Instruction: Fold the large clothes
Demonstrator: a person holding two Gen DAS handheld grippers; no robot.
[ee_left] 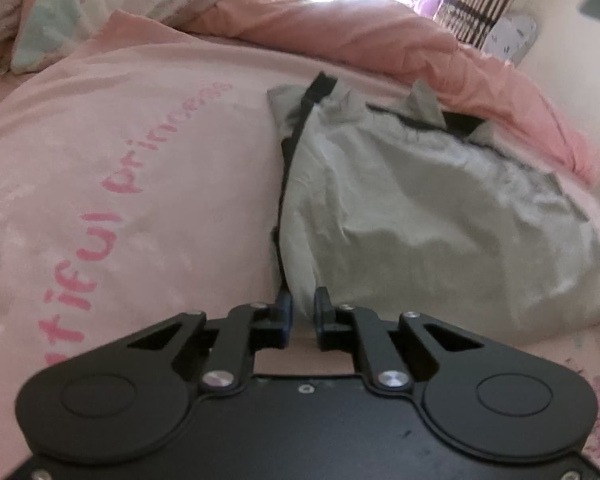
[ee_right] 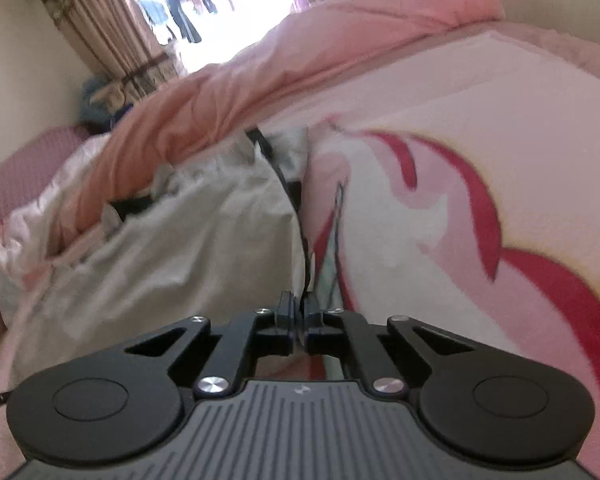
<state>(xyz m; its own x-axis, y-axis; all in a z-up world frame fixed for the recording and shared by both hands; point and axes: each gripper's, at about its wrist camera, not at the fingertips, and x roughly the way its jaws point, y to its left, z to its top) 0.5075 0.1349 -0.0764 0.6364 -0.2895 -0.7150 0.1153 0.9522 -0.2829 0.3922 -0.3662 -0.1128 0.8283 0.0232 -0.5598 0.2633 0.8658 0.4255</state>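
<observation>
Bedding in pale pink is filling the room's low bed, its printed cover lying beneath everything, with a rumpled salmon-pink quilt bunching along the far side. On that cover we are seeing the thin grey-green garment with black trim, already doubled into a crumpled packet. We are judging it light, limp and a little slick, best taken at the trimmed near edge, at two corners. Our left gripper is pinching that edge, its jaws nearly together. Our right gripper is clamping the dark-trimmed hem too, fully closed.
</observation>
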